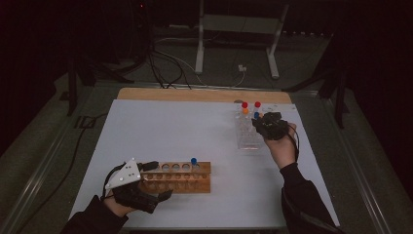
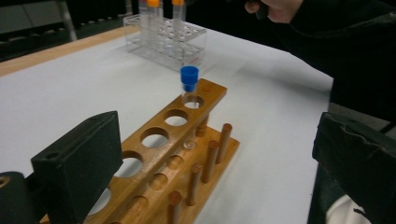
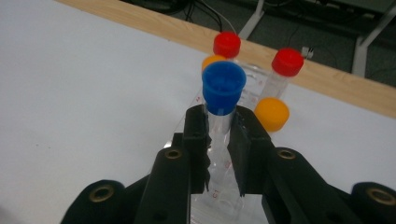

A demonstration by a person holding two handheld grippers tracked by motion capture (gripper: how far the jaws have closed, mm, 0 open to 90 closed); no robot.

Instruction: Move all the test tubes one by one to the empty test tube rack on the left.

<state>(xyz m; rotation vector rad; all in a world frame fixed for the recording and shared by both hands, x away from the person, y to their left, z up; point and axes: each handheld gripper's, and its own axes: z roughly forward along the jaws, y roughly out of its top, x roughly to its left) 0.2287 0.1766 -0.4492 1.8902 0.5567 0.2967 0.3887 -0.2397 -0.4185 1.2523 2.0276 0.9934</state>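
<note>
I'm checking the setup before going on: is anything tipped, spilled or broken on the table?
Nothing stands out. The wooden rack lies flat with one blue-capped tube upright in its end hole. The clear rack holds its capped tubes upright. The right gripper is clamped on another blue-capped tube, also upright. No spill shows.

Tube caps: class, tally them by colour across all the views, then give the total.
Blue caps: 2, one on the tube in the right tool, one in the wooden rack.
Red caps: 2.
Orange caps: 2.
Total: 6.
</note>
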